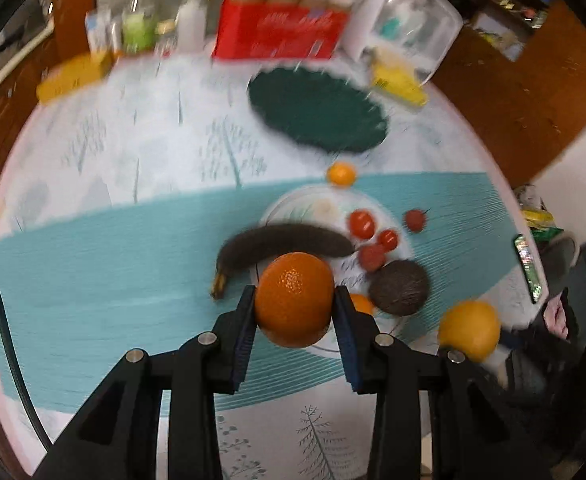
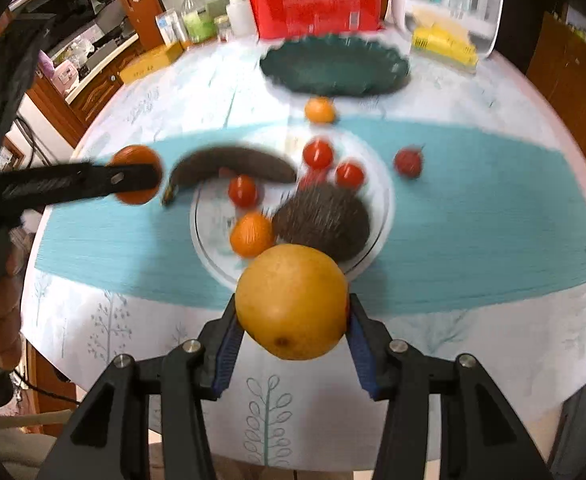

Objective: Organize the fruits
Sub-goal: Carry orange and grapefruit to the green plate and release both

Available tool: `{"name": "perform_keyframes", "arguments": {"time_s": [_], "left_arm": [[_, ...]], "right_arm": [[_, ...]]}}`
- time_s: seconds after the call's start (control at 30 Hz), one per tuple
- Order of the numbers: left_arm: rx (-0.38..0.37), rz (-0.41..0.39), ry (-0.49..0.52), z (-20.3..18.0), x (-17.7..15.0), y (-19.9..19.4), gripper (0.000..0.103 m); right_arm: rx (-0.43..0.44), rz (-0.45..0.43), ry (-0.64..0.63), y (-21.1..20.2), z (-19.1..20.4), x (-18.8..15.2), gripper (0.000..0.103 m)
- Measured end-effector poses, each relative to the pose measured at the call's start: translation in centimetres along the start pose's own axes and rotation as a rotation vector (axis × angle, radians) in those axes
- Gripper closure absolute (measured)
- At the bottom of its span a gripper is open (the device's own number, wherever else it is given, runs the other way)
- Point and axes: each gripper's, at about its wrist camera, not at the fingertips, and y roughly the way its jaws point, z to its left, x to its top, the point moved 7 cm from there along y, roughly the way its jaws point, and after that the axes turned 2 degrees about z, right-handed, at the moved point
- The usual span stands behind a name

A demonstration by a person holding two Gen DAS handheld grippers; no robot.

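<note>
**Both grippers loaded, fruit clear of the table – transfer step in hand**

Left gripper: pads clamped on a deep-orange mandarin, held above the cloth, over the near rim of the white plate. Right gripper: pads clamped on a larger yellow-orange citrus, also held up, over the plate's 6 o'clock edge. No slip seen; both frames blurred.

On the plate, right wrist view: dark avocado at approx. 4 o'clock, small orange at 7, cherry tomatoes towards 12, blackened banana lying across the 10 o'clock rim, stem end off the plate. One tomato loose on the teal runner at 3 o'clock; one small orange just beyond 12.

Dark green scalloped dish stands further out at 12 o'clock, nothing in it; red carton & bottles behind.

Judgement: sorting stage, pick done, placement pending. Likely next: carry both citrus fwd to the green dish, lower before release, set apart so neither rolls. Destination not confirmed by frames.
</note>
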Motion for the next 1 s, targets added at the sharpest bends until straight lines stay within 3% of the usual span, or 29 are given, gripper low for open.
{"name": "perform_keyframes", "arguments": {"time_s": [0.2,0.37,0.57,0.7,0.83,1.0], "left_arm": [[0.023,-0.123,0.095,-1.7,5.2,-6.3,0.067],[0.049,-0.239,0.159,-3.3,10.9,-10.6,0.067],[0.078,-0.311,0.191,-5.2,17.4,-12.4,0.067],[0.086,-0.302,0.185,-6.5,21.0,-10.0,0.067],[0.105,-0.232,0.136,-6.4,23.6,-3.5,0.067],[0.096,-0.1,0.014,-5.0,24.7,6.2,0.067]], "right_arm": [[-0.014,-0.13,-0.018,-6.4,-0.7,6.5,0.054],[-0.068,-0.23,-0.087,-12.0,-1.3,14.2,0.054],[-0.125,-0.271,-0.115,-14.6,-3.6,22.5,0.054],[-0.189,-0.228,-0.113,-12.7,-6.6,27.3,0.054],[-0.22,-0.139,-0.115,-7.2,-9.3,29.9,0.054],[-0.127,-0.043,-0.086,1.4,-11.7,30.1,0.054]]}}
